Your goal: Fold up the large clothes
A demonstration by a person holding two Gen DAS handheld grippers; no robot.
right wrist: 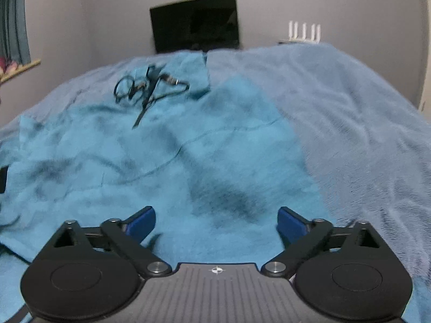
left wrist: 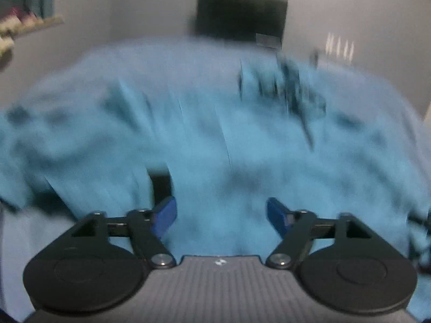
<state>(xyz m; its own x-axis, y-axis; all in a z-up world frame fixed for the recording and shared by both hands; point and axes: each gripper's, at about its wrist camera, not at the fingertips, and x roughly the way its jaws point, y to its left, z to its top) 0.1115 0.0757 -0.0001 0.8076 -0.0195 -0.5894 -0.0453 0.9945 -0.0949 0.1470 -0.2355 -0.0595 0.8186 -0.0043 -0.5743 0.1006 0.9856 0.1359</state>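
A large bright turquoise fleece garment (right wrist: 167,156) lies spread on a bed, with a dark print (right wrist: 146,88) near its far end. My right gripper (right wrist: 216,222) is open and empty, just above the garment's near part. In the left wrist view the picture is blurred; the same garment (left wrist: 215,134) fills it and the print (left wrist: 285,88) shows at upper right. My left gripper (left wrist: 221,215) is open and empty above the cloth. A dark gap (left wrist: 160,185) shows by a raised fold near its left finger.
The garment lies on a pale blue-grey blanket (right wrist: 350,123) that covers the bed to the right. A dark screen (right wrist: 195,24) stands against the far wall, with a white router (right wrist: 304,32) to its right. A window sill (right wrist: 20,70) is at the left.
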